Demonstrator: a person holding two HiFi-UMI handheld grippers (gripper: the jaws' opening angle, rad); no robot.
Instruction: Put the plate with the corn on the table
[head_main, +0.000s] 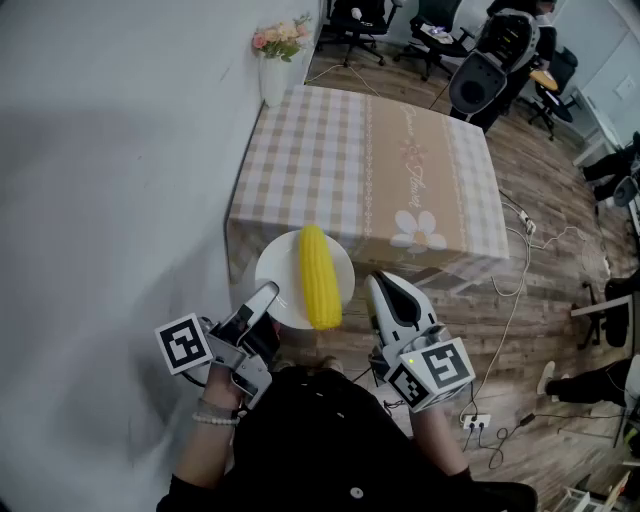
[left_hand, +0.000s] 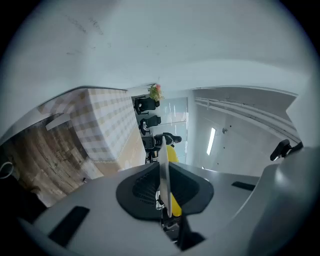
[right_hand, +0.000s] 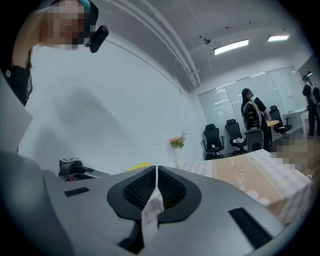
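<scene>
left tongs (head_main: 266, 294): clamped on the rim of the plate (head_main: 282, 270); plate is in the air at the near edge of the table (head_main: 380, 160)
right tongs (head_main: 380, 285): closed, empty, just beside the plate
corn (head_main: 319, 276): lies loose on the plate; keep it level, lower gently

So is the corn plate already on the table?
No: the left gripper holds the plate in the air, short of the table.

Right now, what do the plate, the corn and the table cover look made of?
Plate: plain white, smooth, thin stiff rim held by the left gripper; ceramic or melamine, can't tell which.
Corn: even bright yellow with a slight sheen; possibly a plastic replica, unconfirmed.
Table cover: beige checked cloth or vinyl, hanging over the edges, flower print.
</scene>
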